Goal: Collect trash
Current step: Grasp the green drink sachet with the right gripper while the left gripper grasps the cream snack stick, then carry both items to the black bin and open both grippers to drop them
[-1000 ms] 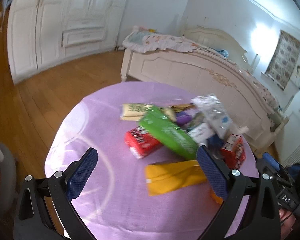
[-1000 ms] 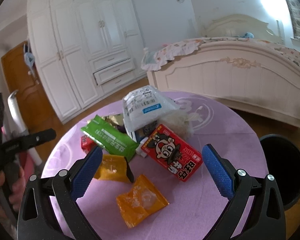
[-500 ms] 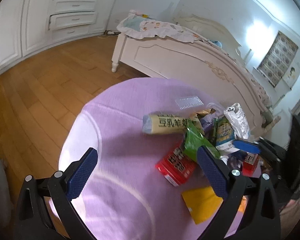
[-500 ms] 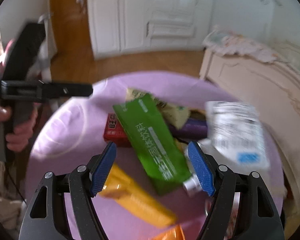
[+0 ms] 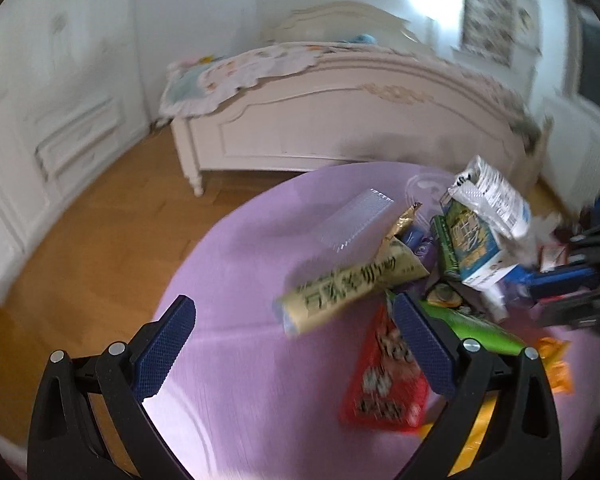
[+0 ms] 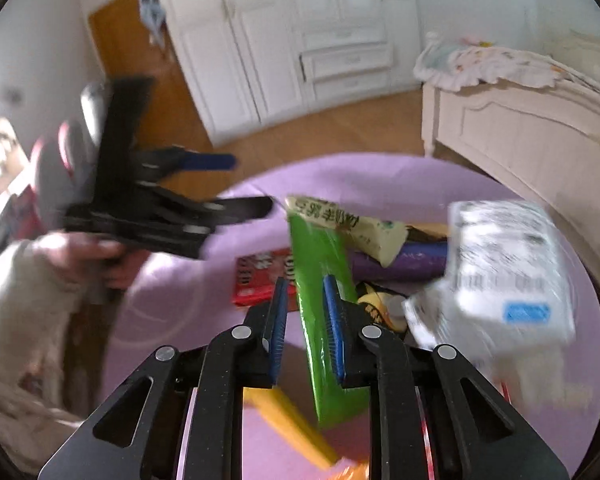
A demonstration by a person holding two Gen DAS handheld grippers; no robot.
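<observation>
A pile of wrappers lies on a round table with a purple cloth [image 5: 236,280]. My right gripper [image 6: 306,312] has its jaws nearly closed around the near part of a green packet [image 6: 320,264], which lies between the blue pads. Beside it are a red packet [image 6: 260,276], a pale yellow packet [image 6: 352,228], a purple packet [image 6: 400,264] and a white bag [image 6: 504,264]. My left gripper [image 5: 292,344] is open and empty above the table's left side, near the pale yellow packet [image 5: 348,284] and the red packet [image 5: 384,376]. The left gripper also shows in the right wrist view [image 6: 244,188].
A yellow packet [image 6: 288,420] and an orange one [image 5: 556,364] lie at the near edge. A clear plastic tray [image 5: 352,220] lies at the far side. A white bed [image 5: 340,120] stands behind the table, white wardrobes [image 6: 300,40] along the wall, wooden floor around.
My right gripper has dropped onto the green packet and its jaws have narrowed around it. My left gripper has swung left, still open.
</observation>
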